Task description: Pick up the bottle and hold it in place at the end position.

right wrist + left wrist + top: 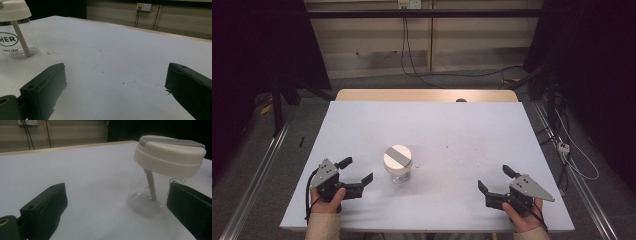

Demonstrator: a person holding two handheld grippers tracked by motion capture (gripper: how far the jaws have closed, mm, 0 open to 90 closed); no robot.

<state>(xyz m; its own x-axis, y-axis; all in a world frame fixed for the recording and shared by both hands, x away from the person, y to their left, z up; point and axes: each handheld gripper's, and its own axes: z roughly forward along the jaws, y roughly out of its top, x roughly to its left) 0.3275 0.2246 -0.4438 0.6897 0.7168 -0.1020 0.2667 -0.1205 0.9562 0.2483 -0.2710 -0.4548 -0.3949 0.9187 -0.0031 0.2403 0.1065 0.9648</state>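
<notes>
Currently both grippers rest low on the table (362,125), one at each bottom corner of the high view. Left gripper (358,171): jaws spread wide, nothing between them, nothing touched. Right gripper (495,179): same, jaws wide apart and empty, bare tabletop between them in the right gripper view.

Nearest thing: a clear jar (398,163) with a cream lid (170,155) crossed by a grey band, standing upright just left of centre in the high view. It sits near the left gripper, just to the right of its tips, not touching. In the left gripper view the jar stands at right of frame, close by the right-hand jaw but not between the two. A pale straw or stick (151,185) leans inside the glass; otherwise the jar looks empty. From the right gripper view the jar shows at upper left, well apart from that gripper.

Progress, as I judge it: nothing started. Lid on, jar untouched, neither gripper committed. Approach, grip and whatever follows with the lid are all left to do.

Room: white surface is bare around the jar on all sides. Near edge runs just behind both hands at frame bottom; far edge, with a wooden strip, lies well beyond the jar. Left and right edges slope inward toward the top of frame, each fairly close to its gripper. Wide open stretch between jar and right gripper.
</notes>
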